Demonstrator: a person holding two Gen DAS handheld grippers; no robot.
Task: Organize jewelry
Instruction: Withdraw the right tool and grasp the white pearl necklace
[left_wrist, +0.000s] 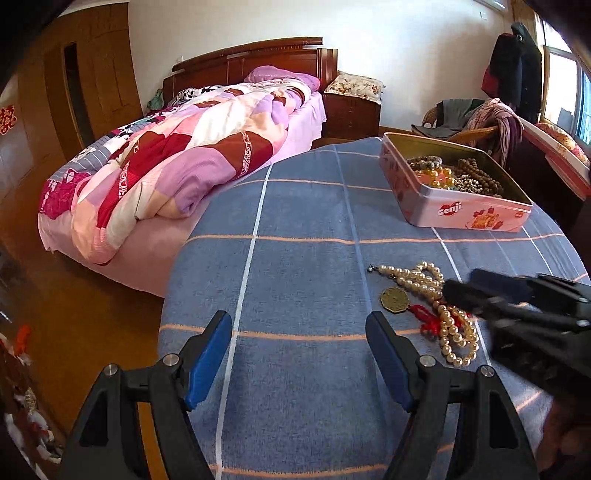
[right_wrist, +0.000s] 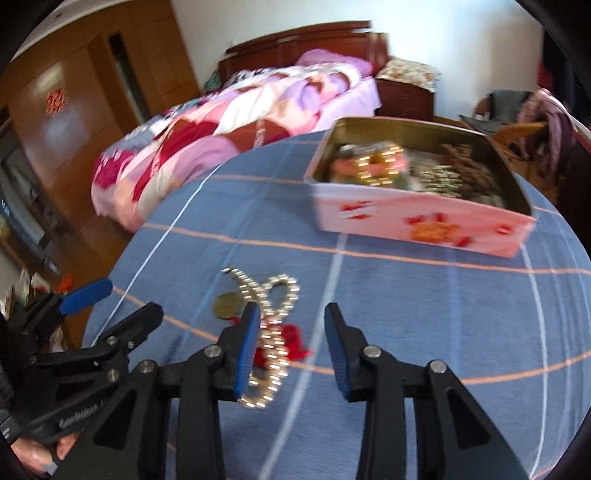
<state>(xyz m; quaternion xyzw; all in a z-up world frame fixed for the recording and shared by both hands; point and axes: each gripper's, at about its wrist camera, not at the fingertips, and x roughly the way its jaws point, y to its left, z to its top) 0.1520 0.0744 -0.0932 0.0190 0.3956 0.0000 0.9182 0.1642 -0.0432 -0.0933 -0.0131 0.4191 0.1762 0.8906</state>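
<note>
Both wrist views look down close over the blue cloth (left_wrist: 295, 258); both share the pink tin (right_wrist: 417, 218).

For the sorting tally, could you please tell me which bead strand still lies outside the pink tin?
The cream pearl strand with the brass octagonal pendant, loose on the blue cloth; the others lie in the tin.

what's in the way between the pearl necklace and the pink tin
Nothing visible. The pearl necklace lies on the blue checked cloth with only bare cloth between it and the open pink tin. The tin has no lid on and already holds other beads. The right tongs hover over the necklace, not gripping it.
</note>
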